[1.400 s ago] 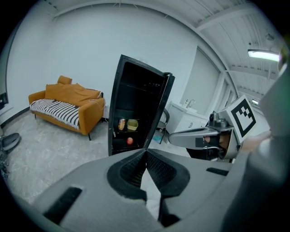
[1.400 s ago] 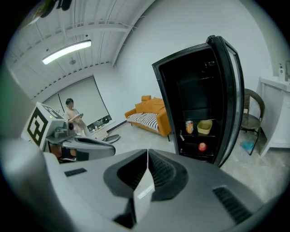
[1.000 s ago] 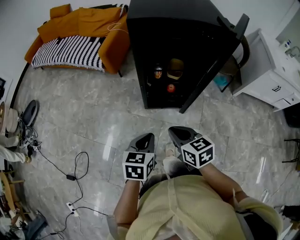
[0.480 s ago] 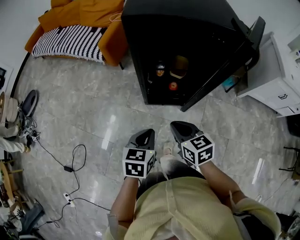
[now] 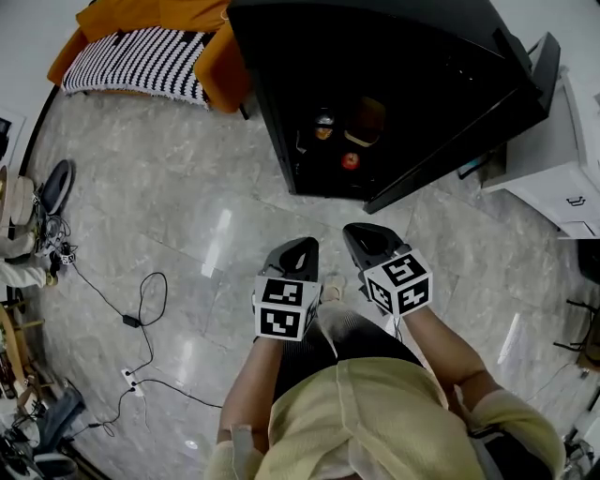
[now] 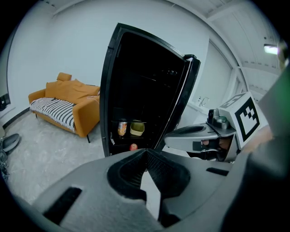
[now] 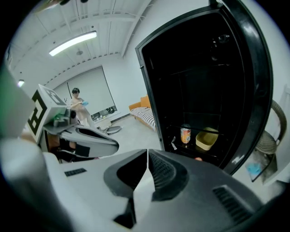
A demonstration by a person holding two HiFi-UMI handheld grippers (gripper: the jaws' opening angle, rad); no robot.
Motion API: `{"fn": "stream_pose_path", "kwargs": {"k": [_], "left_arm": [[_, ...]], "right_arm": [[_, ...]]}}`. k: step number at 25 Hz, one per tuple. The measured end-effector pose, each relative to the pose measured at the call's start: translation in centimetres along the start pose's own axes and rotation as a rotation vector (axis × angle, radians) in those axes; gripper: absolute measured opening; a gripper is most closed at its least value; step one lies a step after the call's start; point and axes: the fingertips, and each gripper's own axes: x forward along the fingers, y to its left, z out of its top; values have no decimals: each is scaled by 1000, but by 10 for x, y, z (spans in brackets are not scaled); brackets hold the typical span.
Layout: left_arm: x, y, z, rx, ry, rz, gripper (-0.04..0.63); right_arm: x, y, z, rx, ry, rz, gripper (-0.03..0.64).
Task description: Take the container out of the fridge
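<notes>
A black fridge [image 5: 375, 56] stands with its door [image 5: 469, 141] swung open to the right. On a low shelf inside sits a pale yellow container [image 5: 368, 120] [image 6: 137, 128] [image 7: 206, 138], with an orange can [image 5: 324, 125] [image 6: 122, 128] [image 7: 185, 134] to its left. A red fruit [image 5: 350, 161] [image 6: 133, 147] lies on the shelf below them. My left gripper [image 5: 298, 251] [image 6: 146, 152] and right gripper [image 5: 361, 234] [image 7: 147, 152] are side by side over the floor, well short of the fridge. Both are shut and hold nothing.
An orange sofa [image 5: 141, 28] with a striped cover stands left of the fridge. A white cabinet [image 5: 553, 159] stands to its right, behind the open door. Cables and a power strip [image 5: 131, 375] lie on the floor at left. A person [image 7: 77, 108] stands far back.
The fridge has come nearer and higher in the head view as I step toward it. Both grippers stay shut in front of my body.
</notes>
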Motion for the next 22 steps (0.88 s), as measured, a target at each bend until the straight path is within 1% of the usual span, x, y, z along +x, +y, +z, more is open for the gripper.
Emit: {"fn": "stream_pose_path", "kwargs": {"k": [4, 8, 15, 19, 22], "left_arm": [[13, 5, -2, -3, 1, 1, 21], [32, 13, -3, -7, 7, -16, 21], [61, 30, 3, 65, 4, -59, 21], [77, 37, 2, 93, 16, -93, 21], [86, 40, -3, 112, 26, -114, 21]], "right_arm": [[7, -18, -2, -32, 5, -30, 31], [20, -34, 0, -68, 3, -71, 31], [46, -58, 0, -153, 6, -144, 31], [60, -60, 2, -204, -7, -161, 31], [72, -66, -1, -220, -14, -178, 31]]}}
